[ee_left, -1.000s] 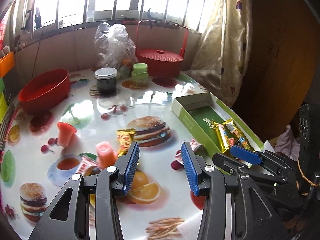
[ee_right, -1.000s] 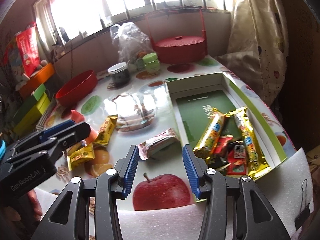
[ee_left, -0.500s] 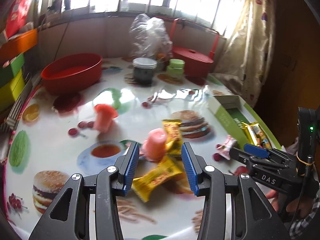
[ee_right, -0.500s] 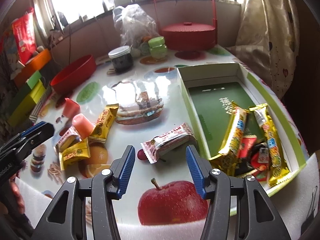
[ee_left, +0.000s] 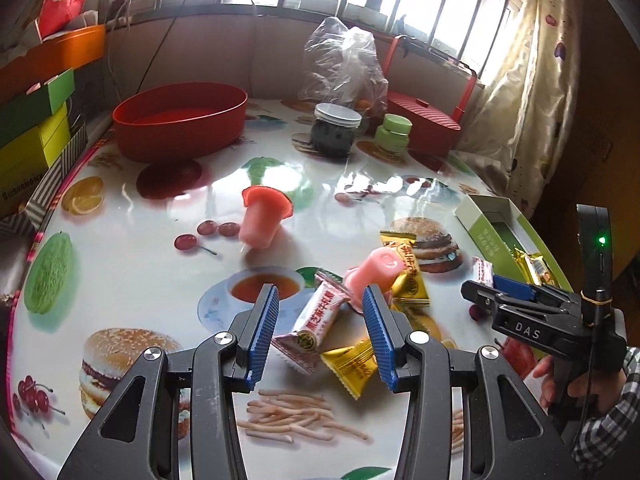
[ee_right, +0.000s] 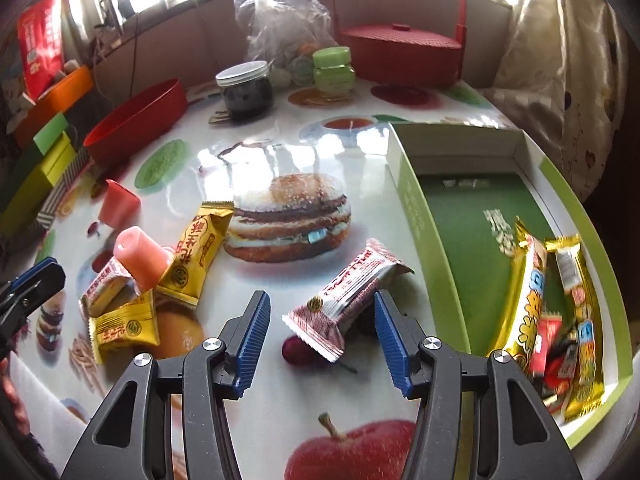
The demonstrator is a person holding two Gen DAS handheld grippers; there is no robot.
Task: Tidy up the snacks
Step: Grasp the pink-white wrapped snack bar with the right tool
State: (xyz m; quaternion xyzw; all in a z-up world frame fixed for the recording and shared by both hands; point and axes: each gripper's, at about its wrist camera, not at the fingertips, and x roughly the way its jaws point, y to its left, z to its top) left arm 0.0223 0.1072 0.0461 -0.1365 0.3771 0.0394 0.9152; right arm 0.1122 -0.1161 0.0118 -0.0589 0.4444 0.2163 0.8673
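Snacks lie loose on the printed table [ee_right: 280, 400] – the right gripper [ee_right: 320, 336], spread wide and empty, brackets a red-white packet [ee_right: 344, 300] beside the green box [ee_right: 428, 240], while the left gripper [ee_left: 318, 332], equally spread, frames another red-white packet [ee_left: 316, 320] – pink jelly cup [ee_left: 374, 272] beyond

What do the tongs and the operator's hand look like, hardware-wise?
Both tongs, left and right, have black linkage arms with silver pivot screws and ribbed blue pads. Seen from the left wrist camera, the right tongs' black body reads "DAS", with a green LED on an upright black module and a thin cable. The hand wears a checked sleeve.
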